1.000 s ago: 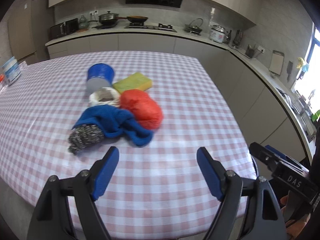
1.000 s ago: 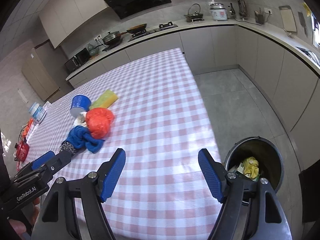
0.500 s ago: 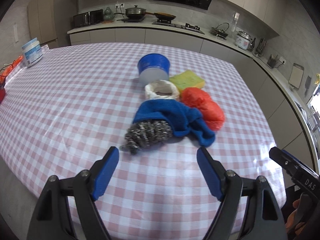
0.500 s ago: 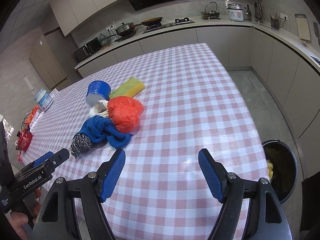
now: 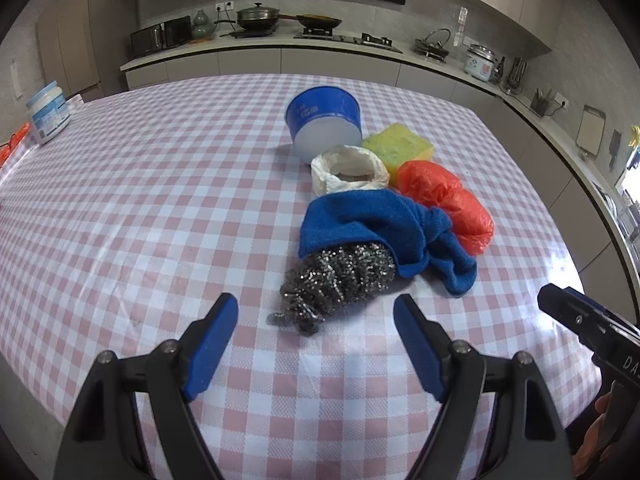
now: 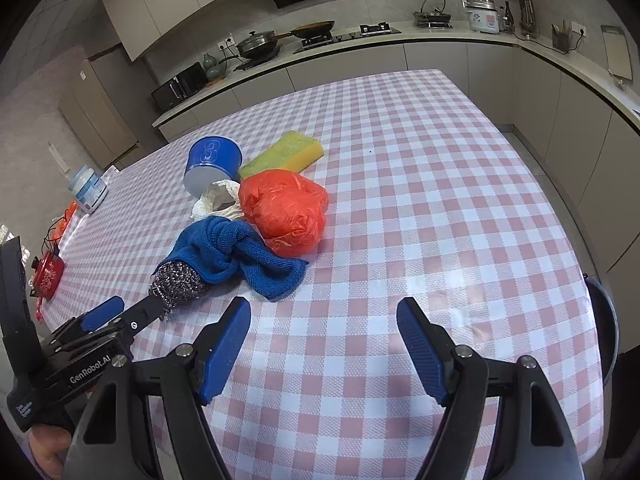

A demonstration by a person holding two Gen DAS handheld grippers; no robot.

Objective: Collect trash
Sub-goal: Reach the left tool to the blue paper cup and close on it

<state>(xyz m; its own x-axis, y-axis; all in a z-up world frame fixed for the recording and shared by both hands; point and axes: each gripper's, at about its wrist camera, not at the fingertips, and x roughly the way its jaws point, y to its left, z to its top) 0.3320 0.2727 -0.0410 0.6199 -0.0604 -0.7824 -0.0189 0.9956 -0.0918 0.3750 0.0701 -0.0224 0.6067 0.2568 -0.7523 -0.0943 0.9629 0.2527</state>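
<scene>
A cluster lies on the checked table (image 5: 120,208): a steel wool scourer (image 5: 340,276) half under a blue cloth (image 5: 380,224), a red plastic bag (image 5: 448,200), a crumpled white bag (image 5: 348,172), a yellow sponge (image 5: 400,148) and a tipped blue tub (image 5: 324,120). My left gripper (image 5: 316,320) is open and empty, just short of the scourer. My right gripper (image 6: 324,320) is open and empty, in front of the blue cloth (image 6: 240,252) and red bag (image 6: 288,208). The left gripper (image 6: 116,316) shows in the right wrist view beside the scourer (image 6: 176,284).
A white jar (image 5: 48,118) stands at the table's far left, a red object (image 6: 48,274) near the left edge. A trash bin's rim (image 6: 604,320) shows below the table's right edge. Kitchen counters with pots run along the back.
Both grippers have swung left and moved closer to the cluster. The left gripper now points at the scourer. The trash bin has slid almost out of the right view.
</scene>
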